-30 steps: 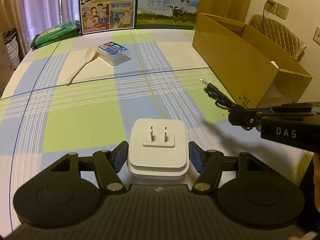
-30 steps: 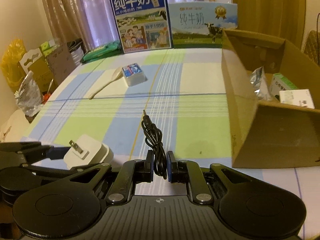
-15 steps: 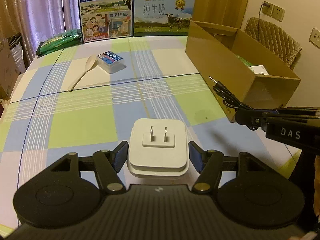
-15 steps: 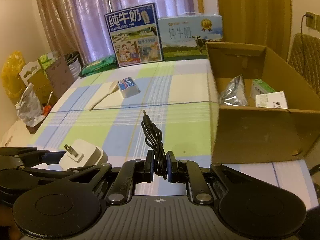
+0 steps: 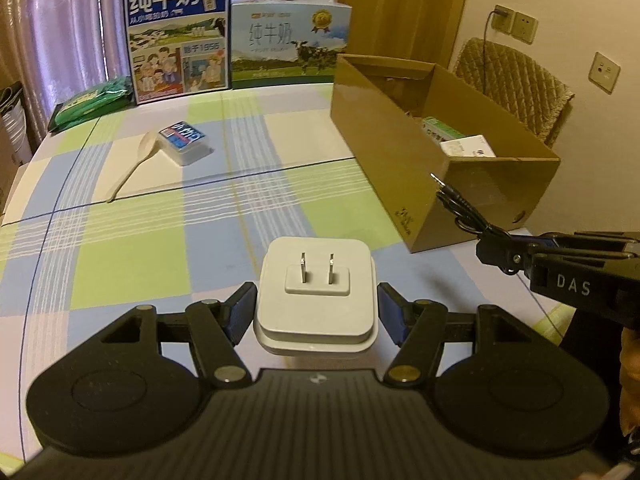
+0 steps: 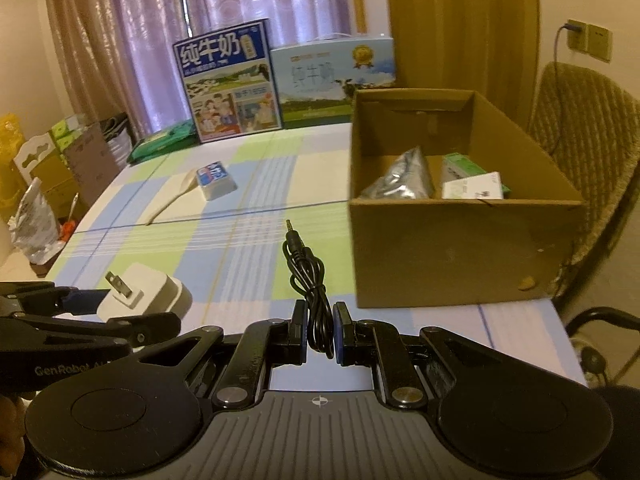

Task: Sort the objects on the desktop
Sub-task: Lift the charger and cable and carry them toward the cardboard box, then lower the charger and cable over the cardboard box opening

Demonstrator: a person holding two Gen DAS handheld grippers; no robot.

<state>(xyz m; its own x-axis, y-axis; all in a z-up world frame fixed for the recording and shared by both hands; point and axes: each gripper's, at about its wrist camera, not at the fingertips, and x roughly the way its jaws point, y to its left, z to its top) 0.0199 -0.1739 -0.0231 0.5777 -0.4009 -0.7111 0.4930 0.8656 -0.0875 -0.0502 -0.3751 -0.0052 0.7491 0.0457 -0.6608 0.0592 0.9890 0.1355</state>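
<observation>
Two grippers are now seen higher above the checked table than before: the left gripper pinches one white charger (prongs forward), the right gripper one black audio cable. More of the cardboard box interior is exposed: one foil pouch, two small cartons.

The left gripper is closed on a white charger. The right gripper is pinching a black cable, held beside the left one.
</observation>
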